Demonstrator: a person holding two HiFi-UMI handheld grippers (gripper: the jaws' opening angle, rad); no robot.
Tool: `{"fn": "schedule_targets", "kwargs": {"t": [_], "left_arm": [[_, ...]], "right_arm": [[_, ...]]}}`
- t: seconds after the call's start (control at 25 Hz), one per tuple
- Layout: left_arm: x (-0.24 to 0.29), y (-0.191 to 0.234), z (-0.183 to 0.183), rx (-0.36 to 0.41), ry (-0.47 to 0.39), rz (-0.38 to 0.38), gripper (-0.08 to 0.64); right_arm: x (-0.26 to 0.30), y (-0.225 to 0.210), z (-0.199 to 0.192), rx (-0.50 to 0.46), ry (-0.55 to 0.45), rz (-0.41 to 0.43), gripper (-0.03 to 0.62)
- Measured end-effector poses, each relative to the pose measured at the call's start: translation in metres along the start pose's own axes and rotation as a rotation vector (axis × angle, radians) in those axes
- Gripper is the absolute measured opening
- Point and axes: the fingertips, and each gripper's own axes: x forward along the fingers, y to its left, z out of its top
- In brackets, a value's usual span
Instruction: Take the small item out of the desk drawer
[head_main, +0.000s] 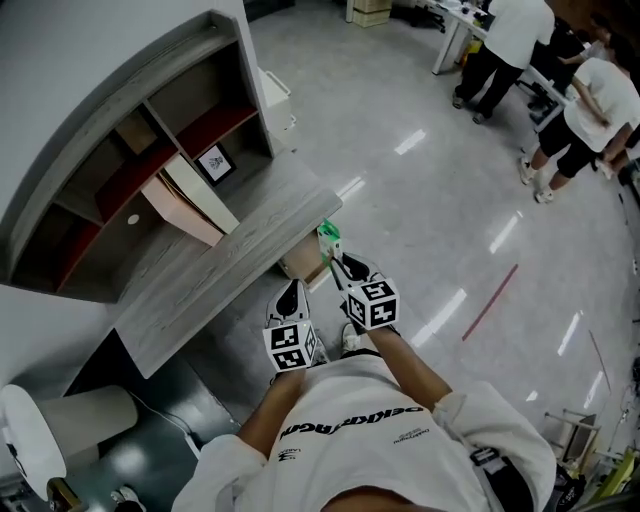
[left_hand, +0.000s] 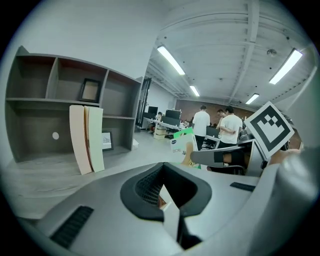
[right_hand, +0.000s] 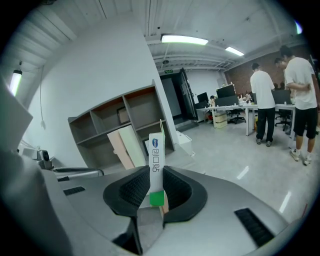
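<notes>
Nearest me, the left gripper (head_main: 292, 292) has its fingers clenched together with nothing between them. It hangs beside the other gripper, off the bench's (head_main: 230, 255) front edge. Judgement: parked there so as not to crowd the working hand.

The right gripper (head_main: 341, 263) has its fingers grasping the box (right_hand: 156, 155) by its green lower end. The box is upright and most of it stands above the fingers. Judgement: the low pinch leaves the label end free and is enough for a light carton, though a knock on the tall end could lever it loose.

Box position: in the air, just off the bench's front edge near its right corner, above what looks like the open drawer (head_main: 303, 265) under that edge. Judgement: the item is out and the task is nearly done.

Clearance: the bench edge is close on the box's left. There is open floor (head_main: 440, 190) to the right. The bench top is bare along the front, and folders (head_main: 190, 205) lean further back by the shelf (head_main: 110, 110). People (head_main: 515, 40) are well apart, at the far side.
</notes>
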Motion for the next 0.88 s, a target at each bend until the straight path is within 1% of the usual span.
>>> {"fn": "schedule_targets", "kwargs": {"t": [0.28, 0.56, 0.88], "left_arm": [[-0.007, 0.006, 0.033, 0.038, -0.059, 0.016, 0.015], [-0.010, 0.003, 0.059, 0.072, -0.125, 0.014, 0.015], [-0.011, 0.005, 0.075, 0.101, -0.174, 0.027, 0.015]], "right_arm": [[-0.021, 0.012, 0.031, -0.041, -0.069, 0.009, 0.107], [-0.028, 0.018, 0.052, -0.073, -0.119, 0.021, 0.107], [-0.029, 0.019, 0.066, -0.093, -0.153, 0.027, 0.107]]}}
